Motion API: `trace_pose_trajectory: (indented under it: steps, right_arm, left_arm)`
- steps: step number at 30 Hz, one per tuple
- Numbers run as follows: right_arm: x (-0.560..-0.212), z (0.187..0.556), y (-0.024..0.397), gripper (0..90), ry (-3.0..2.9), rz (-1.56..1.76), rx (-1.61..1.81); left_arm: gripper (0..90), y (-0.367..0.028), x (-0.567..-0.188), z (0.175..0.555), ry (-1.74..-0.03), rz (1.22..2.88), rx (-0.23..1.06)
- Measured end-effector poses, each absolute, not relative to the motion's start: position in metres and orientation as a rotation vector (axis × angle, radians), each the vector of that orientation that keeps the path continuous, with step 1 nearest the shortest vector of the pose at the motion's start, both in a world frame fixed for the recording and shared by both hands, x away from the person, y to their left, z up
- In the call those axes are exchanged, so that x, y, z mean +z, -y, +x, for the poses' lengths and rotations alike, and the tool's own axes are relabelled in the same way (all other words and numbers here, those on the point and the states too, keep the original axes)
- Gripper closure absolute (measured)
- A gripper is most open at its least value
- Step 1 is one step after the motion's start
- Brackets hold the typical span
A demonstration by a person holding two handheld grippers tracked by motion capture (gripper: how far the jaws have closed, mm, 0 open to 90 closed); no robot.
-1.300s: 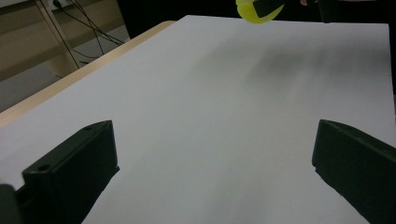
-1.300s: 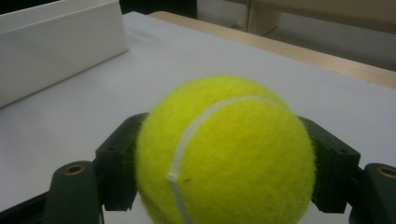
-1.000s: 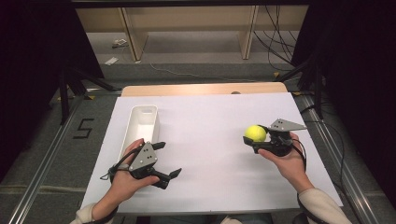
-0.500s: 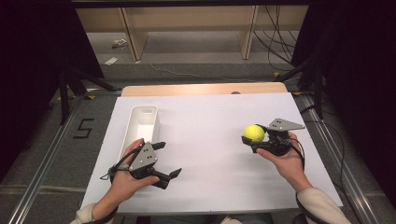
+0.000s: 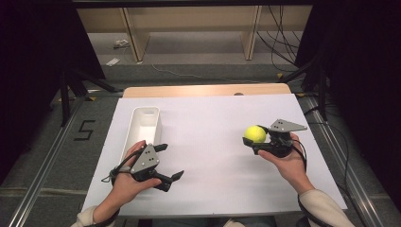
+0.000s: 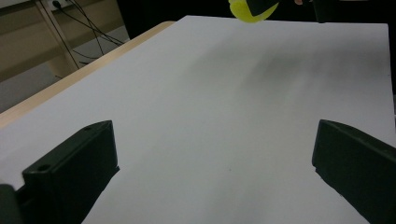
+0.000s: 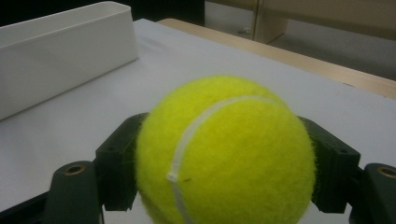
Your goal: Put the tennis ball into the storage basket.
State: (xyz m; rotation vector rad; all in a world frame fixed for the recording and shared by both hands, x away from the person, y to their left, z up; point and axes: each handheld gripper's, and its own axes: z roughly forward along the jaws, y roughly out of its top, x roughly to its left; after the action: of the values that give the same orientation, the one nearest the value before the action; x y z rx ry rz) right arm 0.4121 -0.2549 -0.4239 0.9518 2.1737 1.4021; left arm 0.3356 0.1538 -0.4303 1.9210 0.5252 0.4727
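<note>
A yellow tennis ball (image 5: 255, 134) is clamped between the jaws of my right gripper (image 5: 257, 140), held a little above the white table at the right. In the right gripper view the ball (image 7: 226, 151) bulges between both black jaws. My left gripper (image 5: 170, 163) rests low at the front left of the table, open, jaws wide apart with nothing between them. The left gripper view looks across the bare white surface toward the ball (image 6: 250, 9) at the top edge.
A long white bin (image 5: 140, 126) lies lengthwise on the table's left side, just beyond my left hand; it is also in the right gripper view (image 7: 60, 51). The white sheet (image 5: 208, 156) covers a wooden tabletop. Shelving and cables stand beyond the far edge.
</note>
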Motion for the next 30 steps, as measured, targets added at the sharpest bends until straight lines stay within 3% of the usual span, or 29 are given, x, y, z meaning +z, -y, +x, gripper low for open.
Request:
trace_pose_trajectory:
  steps: [30]
  right_arm:
    - [-0.422, 0.413, 0.243, 26.4, -2.182, 0.925, 1.424]
  left_arm:
    - [0.0, -0.154, -0.430, 0.336, -0.524, 1.919, 0.474]
